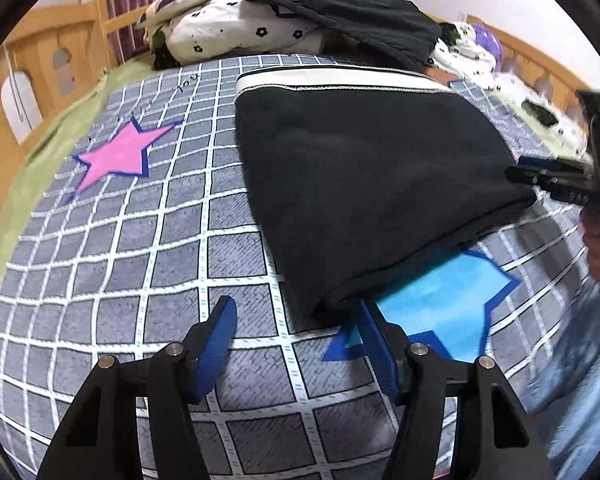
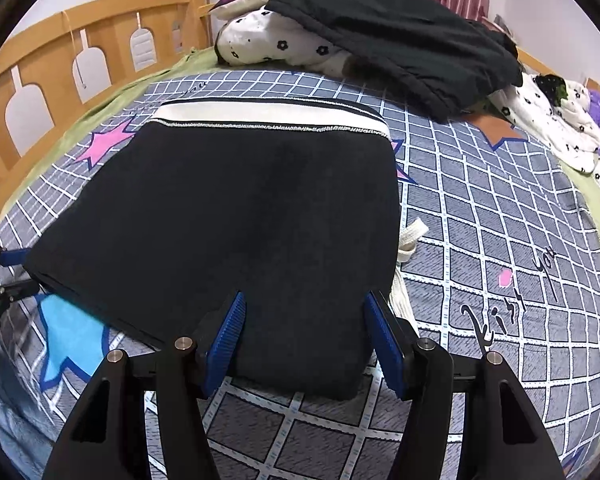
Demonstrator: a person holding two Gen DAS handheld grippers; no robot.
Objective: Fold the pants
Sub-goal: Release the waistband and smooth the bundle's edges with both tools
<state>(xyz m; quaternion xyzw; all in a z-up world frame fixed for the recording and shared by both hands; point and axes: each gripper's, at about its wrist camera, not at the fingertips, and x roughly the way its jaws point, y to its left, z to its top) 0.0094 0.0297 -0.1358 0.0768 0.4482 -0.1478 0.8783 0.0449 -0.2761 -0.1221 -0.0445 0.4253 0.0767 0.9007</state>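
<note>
The black pants (image 1: 364, 184) lie folded into a thick rectangle on the checked bed cover, white waistband (image 1: 340, 82) at the far end. My left gripper (image 1: 296, 320) is open, its blue pads on either side of the near left corner of the fold. In the right wrist view the pants (image 2: 236, 216) fill the middle, and my right gripper (image 2: 304, 324) is open over the near edge of the fold. The right gripper also shows in the left wrist view (image 1: 556, 180) at the pants' right edge. A white drawstring (image 2: 410, 240) sticks out on the right.
The grey checked cover (image 1: 140, 264) has a pink star (image 1: 120, 156) and a blue star (image 1: 444, 300). Pillows and a dark garment (image 1: 340, 8) are piled at the far end. A wooden bed rail (image 2: 60, 64) runs along the left. A person's jeans (image 1: 580, 360) are at the right.
</note>
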